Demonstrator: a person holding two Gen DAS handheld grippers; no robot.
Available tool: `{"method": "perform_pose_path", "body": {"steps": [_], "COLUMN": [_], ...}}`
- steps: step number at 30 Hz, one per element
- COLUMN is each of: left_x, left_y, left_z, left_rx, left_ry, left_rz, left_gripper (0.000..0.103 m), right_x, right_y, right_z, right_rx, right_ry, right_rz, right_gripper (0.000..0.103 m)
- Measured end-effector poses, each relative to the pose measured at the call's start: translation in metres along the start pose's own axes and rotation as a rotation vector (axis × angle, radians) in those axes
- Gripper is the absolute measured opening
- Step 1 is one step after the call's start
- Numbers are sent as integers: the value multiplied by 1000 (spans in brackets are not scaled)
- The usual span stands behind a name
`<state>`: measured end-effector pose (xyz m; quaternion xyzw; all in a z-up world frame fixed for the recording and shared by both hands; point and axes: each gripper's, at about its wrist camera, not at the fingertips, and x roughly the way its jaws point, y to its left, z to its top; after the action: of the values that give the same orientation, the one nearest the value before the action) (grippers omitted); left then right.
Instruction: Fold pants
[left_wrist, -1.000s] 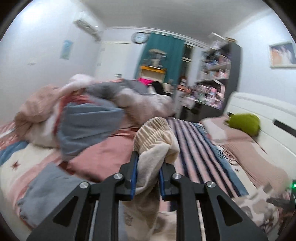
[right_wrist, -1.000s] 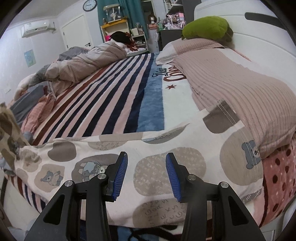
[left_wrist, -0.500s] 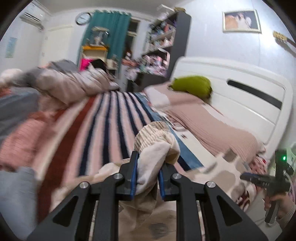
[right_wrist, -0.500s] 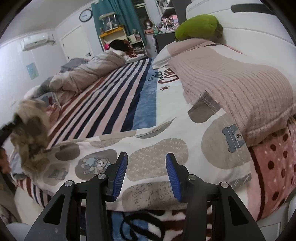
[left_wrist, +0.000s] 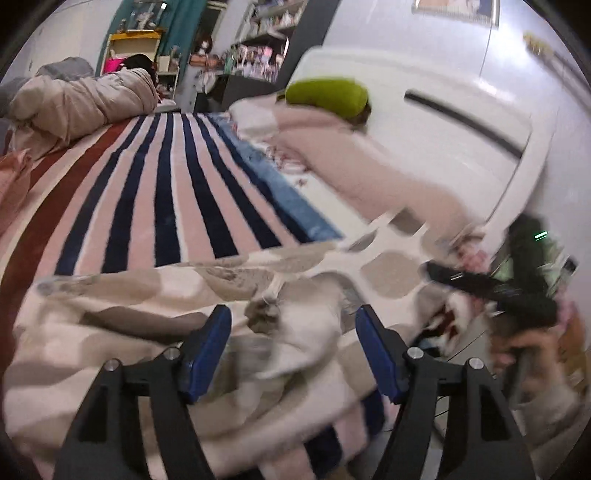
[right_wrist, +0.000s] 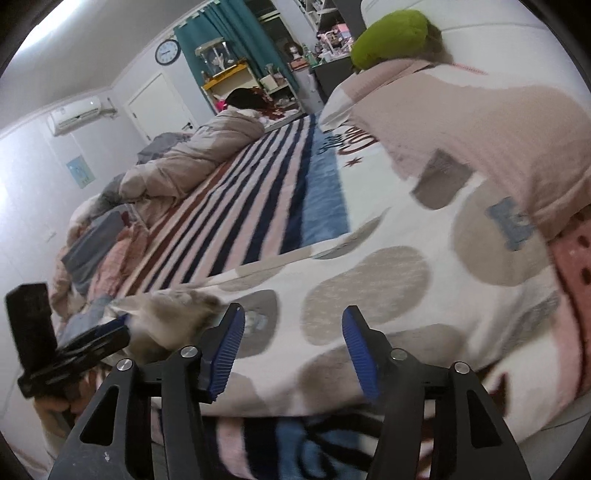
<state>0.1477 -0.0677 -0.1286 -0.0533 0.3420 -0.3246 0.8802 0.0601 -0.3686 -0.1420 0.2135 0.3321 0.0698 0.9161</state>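
Left wrist view: left gripper (left_wrist: 293, 349) jaws have just opened, releasing the pants (left_wrist: 295, 332), now heaped between them on the striped bed (left_wrist: 166, 192). Right gripper (right_wrist: 293, 349) jaws have also just been opening, nothing gripped. Fold delivered; smoothing likely remains.

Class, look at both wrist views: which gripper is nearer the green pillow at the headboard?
Right. The right gripper hovers over the spread pants beside the pillow end; the left gripper sits further along the bed's edge from the green pillow.
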Motion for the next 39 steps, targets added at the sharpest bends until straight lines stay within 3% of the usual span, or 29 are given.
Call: {"method": "perform_pose_path", "body": {"steps": [4,6,9,12,16,17,18,19,21,23,30,31,35,39], "left_x": [-54,-78,-92,-93,-88,-88,-88,-87,-87,-87,-87,-88,-105,-126], "left_y": [18,36,61,85,99,99,99,99,99,101,93,92,93,90], "left_z": [-3,-10,-22,-41,-63,-67,-72,-76,-83,-87,-96,-98,-97,-88], "left_rx": [-51,-78,-110,-179,-206,-201,-194,-189,-185,-194,-190,-191,-224,-243], "left_ry": [-121,-169,-179,-149,-119,-114,-103,-93,-87,-91,-49,-43,-69,-136], "left_rz": [82,184,277,278,239,238,235,231,234,234,265,268,237,248], "left_gripper": [67,69,69,68,48,35,22,18,13,13,16,16,41,51], "right_x": [19,33,53,83,114,120,125,126,125,117,89,89,84,88], "right_y": [25,46,73,100,113,113,112,110,108,111,98,97,96,88], "right_z": [5,8,7,2,-10,-14,-18,-20,-25,-29,-37,-39,-33,-14], "right_rx": [-21,-52,-125,-179,-200,-197,-185,-178,-181,-229,-189,-195,-211,-177], "right_ry": [31,66,103,179,246,258,271,277,283,257,249,262,255,226], "right_rz": [68,111,122,99,41,21,21,28,36,16,4,4,17,51], "right_gripper": [56,58,71,73,73,73,68,50,31,24,21,25,52,58]}}
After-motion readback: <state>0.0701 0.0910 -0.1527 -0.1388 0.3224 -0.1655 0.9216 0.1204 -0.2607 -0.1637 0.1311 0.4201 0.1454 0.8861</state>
